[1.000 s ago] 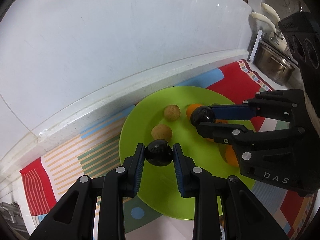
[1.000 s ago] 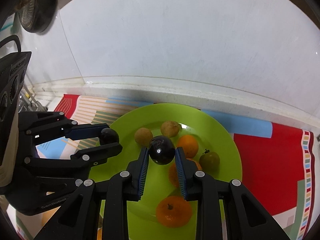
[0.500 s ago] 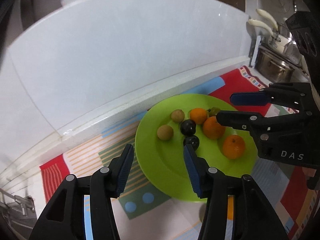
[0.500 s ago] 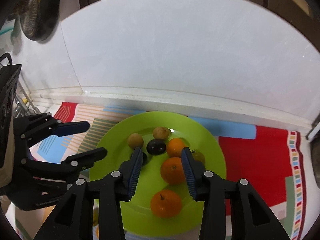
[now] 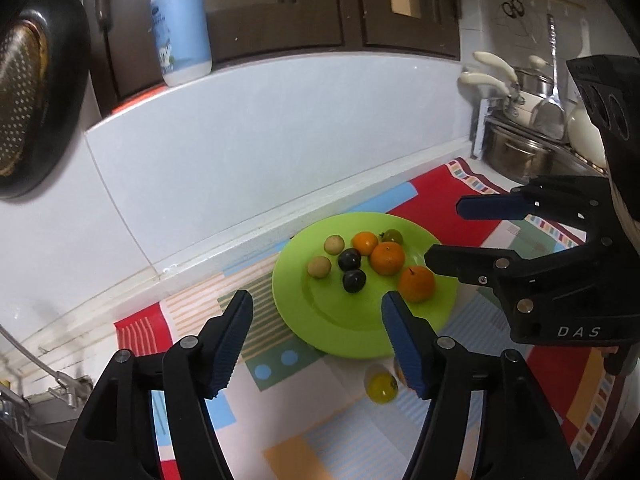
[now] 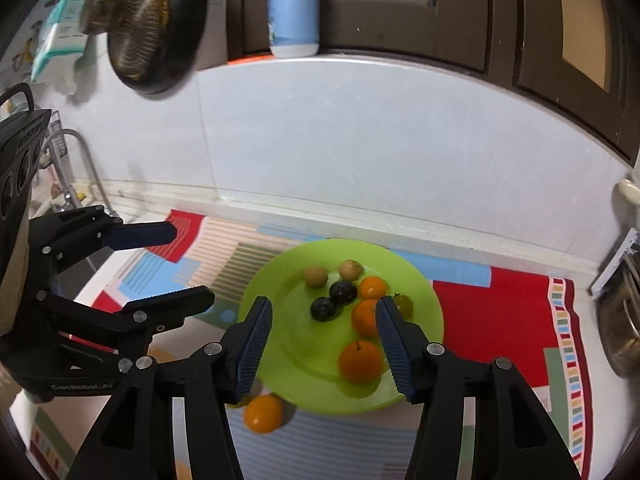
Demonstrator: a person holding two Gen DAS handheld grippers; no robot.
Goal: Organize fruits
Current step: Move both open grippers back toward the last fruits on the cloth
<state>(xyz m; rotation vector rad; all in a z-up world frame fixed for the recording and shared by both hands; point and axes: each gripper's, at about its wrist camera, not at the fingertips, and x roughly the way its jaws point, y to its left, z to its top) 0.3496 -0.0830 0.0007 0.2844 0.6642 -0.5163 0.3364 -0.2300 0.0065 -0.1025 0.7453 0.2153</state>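
A blue-and-white bottle (image 6: 293, 8) stands on the ledge far ahead, a dark strainer (image 6: 154, 24) hanging to its left.

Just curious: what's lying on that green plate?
On the green plate: three oranges, two dark plums, two small tan fruits and one greenish fruit, partly hidden behind a gripper finger.

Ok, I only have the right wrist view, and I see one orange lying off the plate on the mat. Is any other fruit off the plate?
Observer: Yes. The left wrist view shows a small yellow-green fruit on the mat, just in front of the near rim of the green plate.
Operator: What's past the mat's right end?
Observer: A steel pot, with cream-handled pans stacked behind it.
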